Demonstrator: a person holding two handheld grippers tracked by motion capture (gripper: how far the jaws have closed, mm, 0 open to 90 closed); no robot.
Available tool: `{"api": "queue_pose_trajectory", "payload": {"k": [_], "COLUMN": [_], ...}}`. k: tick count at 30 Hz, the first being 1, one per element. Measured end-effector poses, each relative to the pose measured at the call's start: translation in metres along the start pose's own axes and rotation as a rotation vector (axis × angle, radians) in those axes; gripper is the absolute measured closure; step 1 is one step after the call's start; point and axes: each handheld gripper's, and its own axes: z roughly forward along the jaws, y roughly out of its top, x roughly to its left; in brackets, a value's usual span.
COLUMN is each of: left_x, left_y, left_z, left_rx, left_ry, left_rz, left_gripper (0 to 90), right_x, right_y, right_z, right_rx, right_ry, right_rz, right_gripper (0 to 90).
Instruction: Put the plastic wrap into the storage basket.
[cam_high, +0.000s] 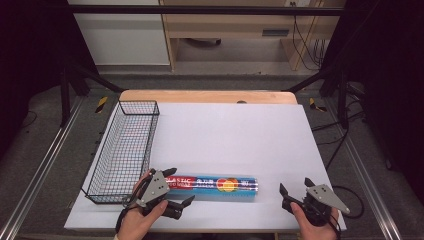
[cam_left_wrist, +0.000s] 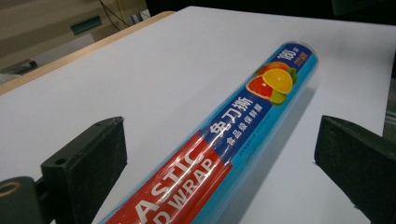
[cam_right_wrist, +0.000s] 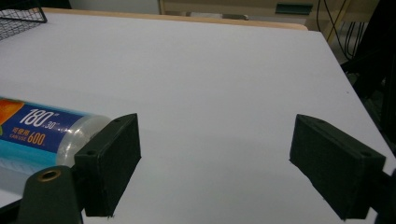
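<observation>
Both tongs stand open: left gripper (cam_high: 175, 188) straddles the roll (cam_high: 215, 185) near its end without touching — positioned to clamp; right gripper (cam_high: 296, 188) waits just past its far end.

A white surface (cam_high: 235, 135) is seen laid over a wooden top, whose pale edge is left showing along the far side. Two things are carried directly on it. A black wire basket (cam_high: 124, 150) is set lengthwise along the left edge. A roll of plastic wrap (cam_high: 215, 185) is laid flat near the front edge, just beside the basket's near end.
</observation>
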Motion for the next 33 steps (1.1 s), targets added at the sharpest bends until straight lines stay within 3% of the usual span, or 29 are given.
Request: {"api": "queue_pose_trajectory", "payload": {"k": [4,9,13,14,19,22,24,26,30,33], "left_x": [0.002,0.01,0.014,0.015,0.015,0.017,0.02,0.022,0.027,0.03], "left_y": [0.008,0.034,0.056,0.064,0.074,0.077,0.078,0.079,0.084,0.083], "left_z": [-0.003,0.004,0.016,0.021,0.025,0.027,0.032,0.034,0.041,0.045], "left_rx": [0.013,0.075,0.183,0.215,0.243,0.249,0.295,0.318,0.359,0.359], "left_ry": [-0.054,-0.106,-0.165,-0.183,-0.184,-0.21,-0.234,-0.23,-0.232,-0.24], "left_rz": [0.034,0.067,0.146,0.184,0.227,0.23,0.254,0.272,0.27,0.269], "left_gripper": [2.9,3.5,3.5,3.4,3.4,3.6,3.6,3.6,3.4,4.0], "right_x": [0.001,0.001,0.001,0.002,0.0,-0.001,-0.002,-0.003,-0.001,-0.001], "right_y": [-0.001,-0.001,0.0,0.001,0.001,0.0,0.0,0.0,0.0,0.0], "right_z": [0.001,0.002,0.001,0.001,0.001,0.001,0.001,0.002,0.002,0.002], "right_rx": [0.002,0.007,0.001,0.0,-0.002,-0.002,0.0,0.007,0.003,0.003], "right_ry": [0.012,0.013,0.009,0.011,0.014,0.011,0.007,0.007,0.01,0.013], "right_rz": [0.003,0.005,0.008,0.008,0.011,0.017,0.017,0.017,0.01,0.009], "right_gripper": [15.1,12.0,10.2,9.3,9.0,9.0,8.7,8.4,8.2,8.3]}}
